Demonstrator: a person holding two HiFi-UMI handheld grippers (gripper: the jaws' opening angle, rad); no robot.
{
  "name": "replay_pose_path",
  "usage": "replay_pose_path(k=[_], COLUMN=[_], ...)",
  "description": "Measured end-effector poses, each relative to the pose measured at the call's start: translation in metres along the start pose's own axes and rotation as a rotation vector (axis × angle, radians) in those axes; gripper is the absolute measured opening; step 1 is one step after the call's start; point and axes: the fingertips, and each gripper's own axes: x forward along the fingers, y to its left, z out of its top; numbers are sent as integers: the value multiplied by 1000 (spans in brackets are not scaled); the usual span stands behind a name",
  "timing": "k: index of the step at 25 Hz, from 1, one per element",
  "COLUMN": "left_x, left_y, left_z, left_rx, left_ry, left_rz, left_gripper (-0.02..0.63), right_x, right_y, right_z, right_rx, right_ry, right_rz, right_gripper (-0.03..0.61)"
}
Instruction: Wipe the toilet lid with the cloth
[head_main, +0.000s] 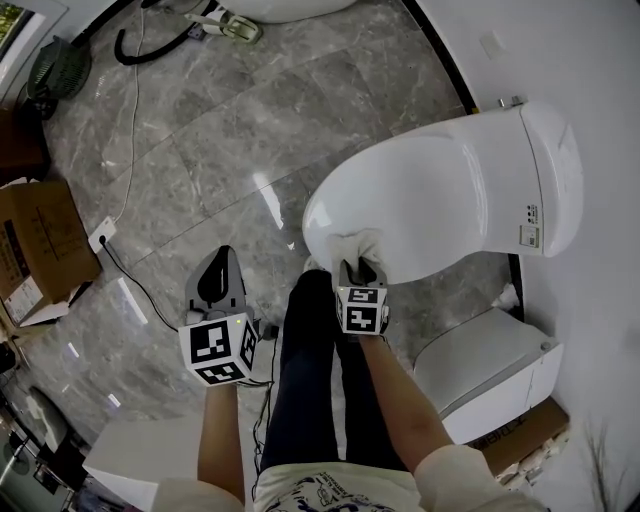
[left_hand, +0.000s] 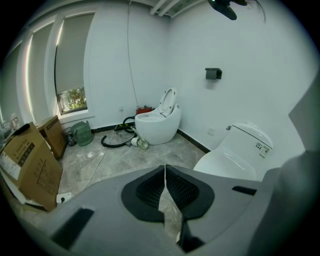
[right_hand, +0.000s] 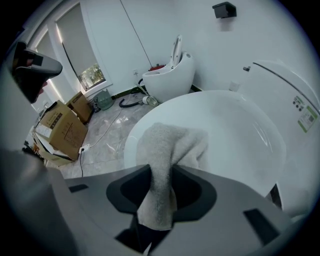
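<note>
Two jaws pinch terry cloth (right_hand: 170, 145) against glossy oval toilet lid (right_hand: 235, 145).

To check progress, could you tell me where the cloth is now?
In the head view, the cloth sits at centre, clamped in the right hand-held gripper against the front edge of the toilet lid.

Marble floor (head_main: 200, 150) left of the toilet lid (head_main: 440, 200) lies open, crossed only by a thin cable (head_main: 133, 278) and a socket block (head_main: 103, 234). Cardboard box (head_main: 40, 250) closes the far left. Lid top bare beyond the cloth (head_main: 357, 245) pinched in the right gripper (head_main: 360, 270). Right side tight: wall (head_main: 600, 60) just behind the tank (head_main: 550, 150), white box (head_main: 495, 370) near the toilet's front. Left gripper (head_main: 222, 262), jaws together, hangs over free floor beside the person's legs (head_main: 320, 370).
</note>
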Motion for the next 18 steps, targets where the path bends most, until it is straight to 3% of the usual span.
replay_pose_path(k=[11,18], left_x=[-7,-14], left_y=[9,-13], left_z=[4,37], left_rx=[-21,-51], left_ry=[-15,-52], left_rz=[3,-33], left_gripper=[14,14], right_x=[-7,-52], right_y=[6,-14], right_z=[9,54], right_rx=[25,41], right_ry=[17,-70], right_rz=[27,7], right_gripper=[107,104])
